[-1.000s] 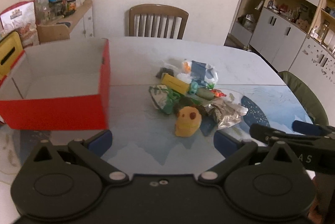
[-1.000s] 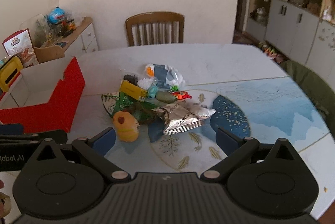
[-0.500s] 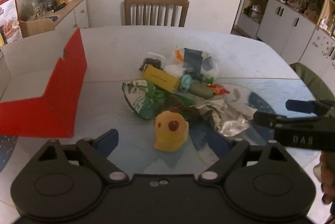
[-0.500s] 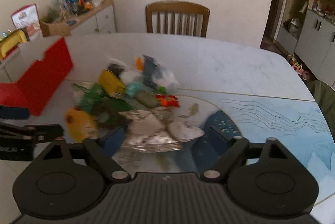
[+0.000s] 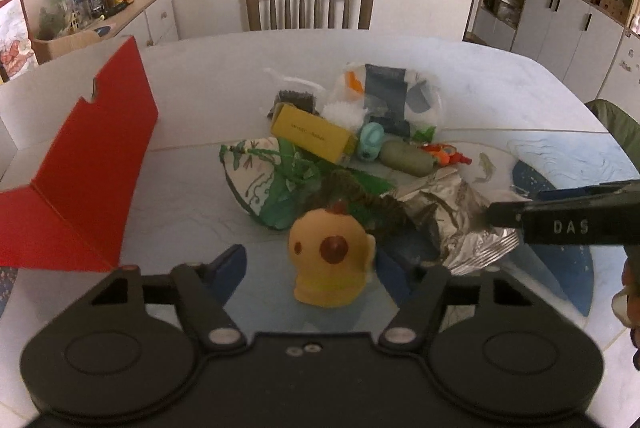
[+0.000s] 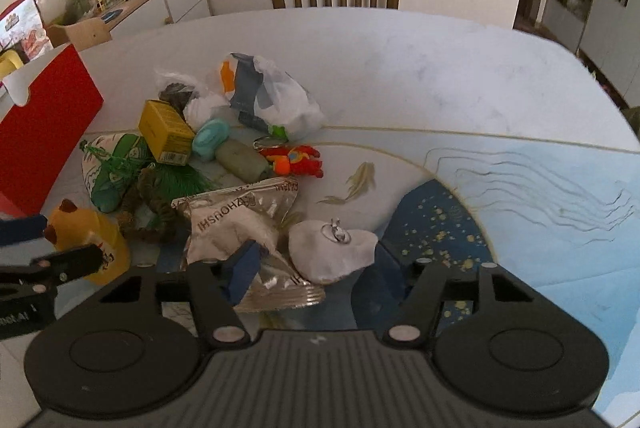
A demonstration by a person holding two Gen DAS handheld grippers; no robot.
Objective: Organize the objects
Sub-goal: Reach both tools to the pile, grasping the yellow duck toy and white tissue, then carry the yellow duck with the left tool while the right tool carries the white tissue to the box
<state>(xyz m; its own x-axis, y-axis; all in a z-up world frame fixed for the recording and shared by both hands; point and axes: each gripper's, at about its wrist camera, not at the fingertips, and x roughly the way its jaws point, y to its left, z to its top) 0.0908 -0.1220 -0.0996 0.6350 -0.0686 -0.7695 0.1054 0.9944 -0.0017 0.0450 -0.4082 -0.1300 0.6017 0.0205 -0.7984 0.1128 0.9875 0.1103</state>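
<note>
A yellow duck-like toy [image 5: 332, 260] stands at the near edge of a pile on the table. It sits between the blue pads of my left gripper [image 5: 310, 272], whose jaws are closing; a gap shows at the left pad. My right gripper [image 6: 314, 270] is also closing, around a white lump with a metal ring [image 6: 332, 252] that lies against a silver foil bag [image 6: 240, 224]. Its left pad rests over the foil, and no firm press shows. A red open box [image 5: 92, 167] stands to the left of the pile.
The pile also holds a yellow carton [image 5: 310, 137], a green patterned pouch [image 5: 260, 175], a teal piece [image 6: 210, 137], an olive capsule [image 6: 240, 159], a red-orange toy [image 6: 296, 161] and a plastic bag [image 6: 272, 95]. A wooden chair [image 5: 310, 1] stands behind the table.
Both grippers came down and forward to the pile and their jaws narrowed. The yellow toy now sits between the left pads and the white lump between the right pads.
</note>
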